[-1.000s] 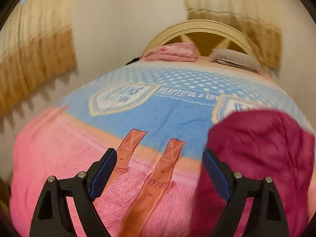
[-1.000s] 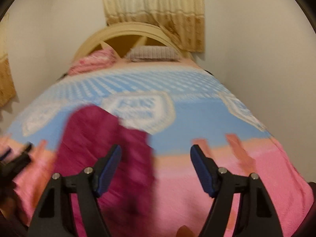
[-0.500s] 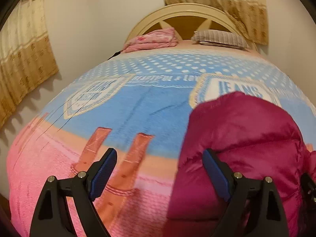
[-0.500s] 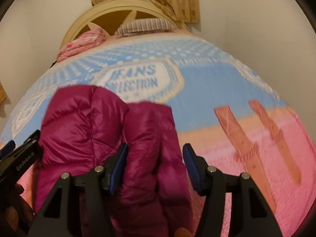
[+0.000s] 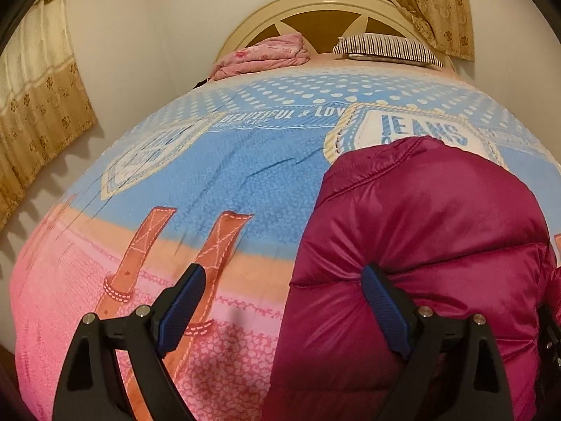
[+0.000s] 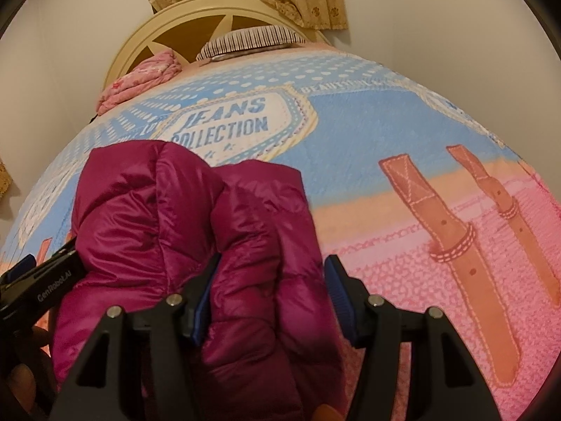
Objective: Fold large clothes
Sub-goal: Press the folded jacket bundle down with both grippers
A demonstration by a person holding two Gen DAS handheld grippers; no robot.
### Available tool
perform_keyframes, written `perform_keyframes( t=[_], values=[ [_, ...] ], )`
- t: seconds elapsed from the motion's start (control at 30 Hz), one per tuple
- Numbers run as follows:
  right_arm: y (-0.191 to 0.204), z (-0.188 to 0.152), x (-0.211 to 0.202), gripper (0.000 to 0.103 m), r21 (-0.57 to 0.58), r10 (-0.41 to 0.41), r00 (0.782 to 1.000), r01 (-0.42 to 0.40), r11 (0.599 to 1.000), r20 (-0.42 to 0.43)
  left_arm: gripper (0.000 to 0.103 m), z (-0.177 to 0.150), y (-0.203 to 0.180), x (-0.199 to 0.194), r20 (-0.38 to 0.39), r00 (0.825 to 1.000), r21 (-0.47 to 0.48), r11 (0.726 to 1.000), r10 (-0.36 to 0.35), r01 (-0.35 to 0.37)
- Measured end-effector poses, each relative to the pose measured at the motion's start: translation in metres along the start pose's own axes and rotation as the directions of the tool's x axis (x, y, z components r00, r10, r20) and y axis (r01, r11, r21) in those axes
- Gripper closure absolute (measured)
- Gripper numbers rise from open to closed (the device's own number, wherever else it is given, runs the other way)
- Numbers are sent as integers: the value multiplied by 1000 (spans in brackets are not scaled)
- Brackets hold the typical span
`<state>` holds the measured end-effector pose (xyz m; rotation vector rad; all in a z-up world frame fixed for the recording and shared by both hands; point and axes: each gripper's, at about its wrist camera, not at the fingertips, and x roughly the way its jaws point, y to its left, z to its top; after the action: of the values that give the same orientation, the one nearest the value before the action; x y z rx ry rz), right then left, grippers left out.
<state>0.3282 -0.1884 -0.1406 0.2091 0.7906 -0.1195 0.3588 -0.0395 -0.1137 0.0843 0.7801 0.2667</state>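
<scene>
Jacket (image 6: 196, 231) handling comes first: the magenta puffer lies bundled on the bed (image 5: 217, 182), just below the "JEANS COLLECTION" badge (image 6: 224, 126) printed on the bedspread, with the pink band of the spread on its near side.

The right gripper (image 6: 270, 294) has its two pads on either side of a padded fold near the jacket's right edge. The left pad is buried in the fabric; the right pad sits at the fold's edge, and I cannot tell for certain that it presses. The left gripper (image 5: 280, 301) stands wide apart, one finger over bare bedspread and the other resting against the jacket's left side, nothing pinched.

To do this step well, I judge, the left gripper should slide toward the jacket and take a matching fold at the same level before either hand lifts, so the bundle rises evenly. A deep bite on a stitched seam should hold better than a shallow one, since the shell looks slick.

The jacket is glossy, quilted in puffy channels, thick and springy; it is doubled over itself, with a rounded hump toward the badge.
</scene>
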Motion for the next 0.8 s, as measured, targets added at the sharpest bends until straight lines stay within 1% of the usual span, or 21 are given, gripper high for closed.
perform_keyframes(
  t=[0.23,0.8],
  values=[
    [-3,-3,7,44,10,16,1000,-16,1000,-7,12,-3,-4,5,-7,1000,8,1000,10,-10],
    [-2,-7,17,42,-2,13,1000,-13,1000,-23,11,-6,-6,10,-14,1000,10,1000,14,-13]
  ],
)
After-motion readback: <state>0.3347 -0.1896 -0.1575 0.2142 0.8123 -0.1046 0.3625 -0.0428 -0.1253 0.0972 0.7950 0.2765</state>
